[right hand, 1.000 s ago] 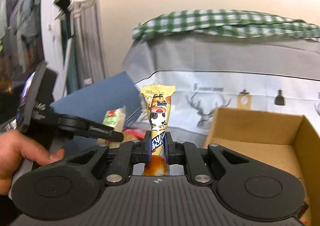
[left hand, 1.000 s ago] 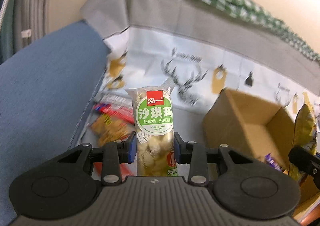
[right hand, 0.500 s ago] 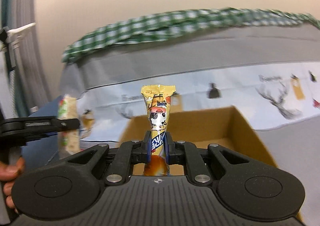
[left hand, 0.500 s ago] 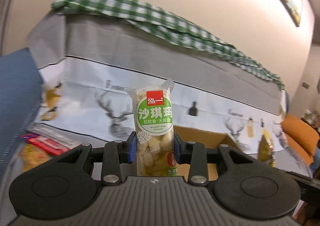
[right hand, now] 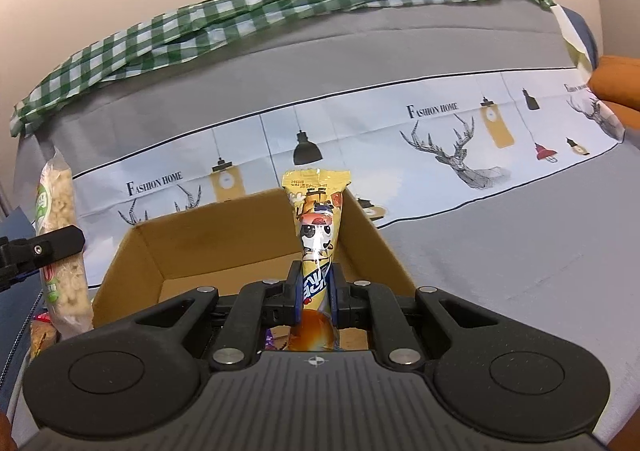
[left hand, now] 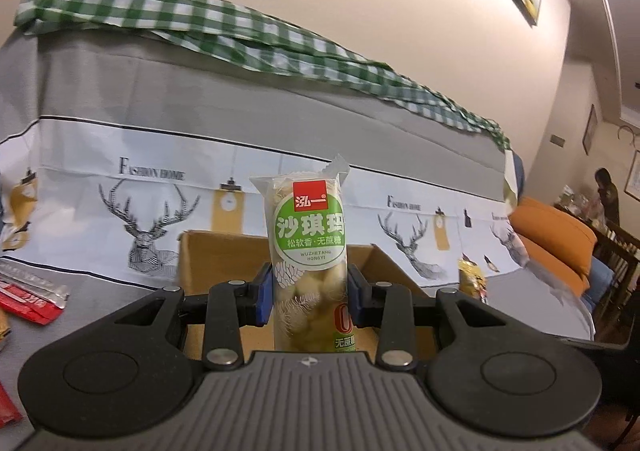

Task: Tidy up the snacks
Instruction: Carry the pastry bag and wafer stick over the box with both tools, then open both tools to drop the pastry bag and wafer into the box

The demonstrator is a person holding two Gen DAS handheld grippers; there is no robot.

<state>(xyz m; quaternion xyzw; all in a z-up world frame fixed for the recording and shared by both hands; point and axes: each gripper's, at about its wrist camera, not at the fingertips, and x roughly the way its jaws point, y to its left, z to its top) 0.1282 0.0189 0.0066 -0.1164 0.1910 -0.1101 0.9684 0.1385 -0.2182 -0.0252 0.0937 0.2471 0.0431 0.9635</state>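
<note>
My left gripper (left hand: 310,297) is shut on a clear sachima snack pack with a green label (left hand: 308,247), held upright in front of the open cardboard box (left hand: 212,263). My right gripper (right hand: 316,291) is shut on a yellow cartoon snack packet (right hand: 316,219), held upright above the same box (right hand: 224,247). In the right wrist view the sachima pack (right hand: 60,251) and the left gripper's finger (right hand: 44,251) show at the left edge, beside the box's left wall. The yellow packet (left hand: 472,283) shows just right of the box in the left wrist view.
The box stands on a sofa seat covered by a grey cloth with deer prints (right hand: 460,155). A green checked cloth (left hand: 224,31) lies along the backrest. Red and silver snack packets (left hand: 28,291) lie on the seat at the left. An orange cushion (left hand: 556,235) is at the far right.
Both grippers have swung right with their snacks, from the pile of packets toward the box. The box now sits straight ahead of both. The grips have not changed.
</note>
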